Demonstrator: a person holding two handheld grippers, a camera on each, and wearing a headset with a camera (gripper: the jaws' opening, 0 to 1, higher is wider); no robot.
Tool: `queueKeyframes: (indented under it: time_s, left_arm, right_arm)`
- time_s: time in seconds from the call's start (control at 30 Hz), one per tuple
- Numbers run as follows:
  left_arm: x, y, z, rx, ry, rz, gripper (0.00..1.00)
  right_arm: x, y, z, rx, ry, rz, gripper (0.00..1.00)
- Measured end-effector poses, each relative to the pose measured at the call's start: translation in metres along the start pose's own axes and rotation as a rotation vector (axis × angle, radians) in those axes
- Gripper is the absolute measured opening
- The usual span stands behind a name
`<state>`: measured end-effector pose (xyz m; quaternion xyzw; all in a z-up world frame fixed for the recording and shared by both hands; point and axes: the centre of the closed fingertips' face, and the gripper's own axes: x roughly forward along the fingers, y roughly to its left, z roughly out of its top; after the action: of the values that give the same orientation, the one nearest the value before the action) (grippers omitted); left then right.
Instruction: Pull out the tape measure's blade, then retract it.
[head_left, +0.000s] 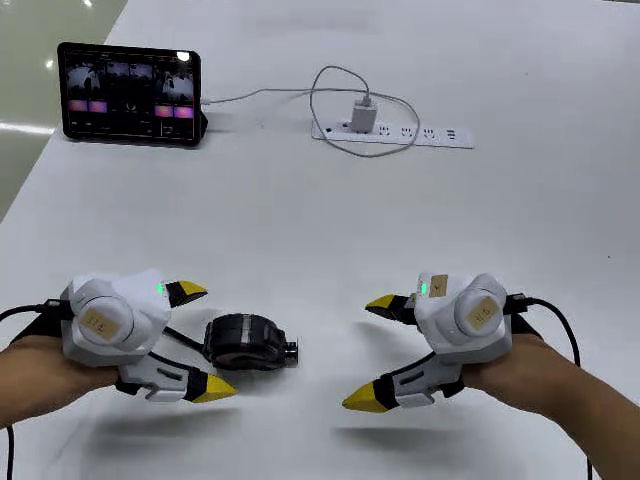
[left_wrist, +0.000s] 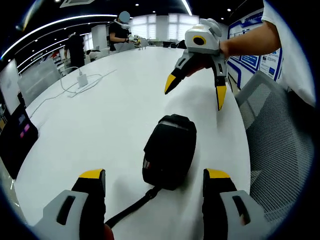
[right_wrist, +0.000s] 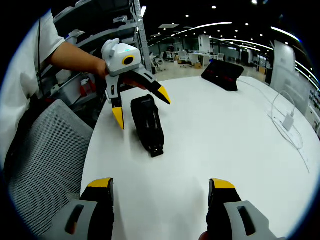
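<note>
Left gripper (head_left: 203, 340) was wide open at the tape measure (head_left: 245, 342), holding nothing; right gripper (head_left: 370, 352) open, empty. Case judged rigid, slick: clamp flanks, pinch end hook (head_left: 291, 349).

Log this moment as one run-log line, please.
left tongs: open, facing black round tape measure | right tongs: open, empty | blade: retracted

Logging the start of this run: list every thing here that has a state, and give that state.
tape measure: blade retracted, lying between the left gripper's jaws, not clamped.
left gripper: open.
right gripper: open, empty.
tablet: screen on, propped up.
charger: plugged into the power strip.
cable: looped, running from the charger to the tablet.
</note>
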<state>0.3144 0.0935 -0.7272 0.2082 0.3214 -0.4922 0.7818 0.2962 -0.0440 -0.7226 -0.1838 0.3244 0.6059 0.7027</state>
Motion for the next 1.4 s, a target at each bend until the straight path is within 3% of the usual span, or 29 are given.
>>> queueKeyframes:
  time_s: [0.57, 0.93, 1.1, 1.4]
  left_arm:
    - [0.012, -0.005, 0.003, 0.075, 0.044, -0.065, 0.58]
    - [0.014, -0.009, -0.003, 0.099, 0.079, -0.09, 0.44]
    - [0.014, -0.008, -0.002, 0.107, 0.095, -0.075, 0.41]
    - [0.015, -0.014, -0.008, 0.149, 0.115, -0.117, 0.3]
  right_arm:
    - [0.018, 0.001, 0.01, -0.016, -0.002, 0.034, 0.75]
    - [0.025, 0.002, 0.018, -0.027, -0.005, 0.049, 0.74]
    - [0.028, 0.004, 0.018, -0.029, -0.002, 0.059, 0.72]
    - [0.034, 0.007, 0.019, -0.06, 0.008, 0.075, 0.63]
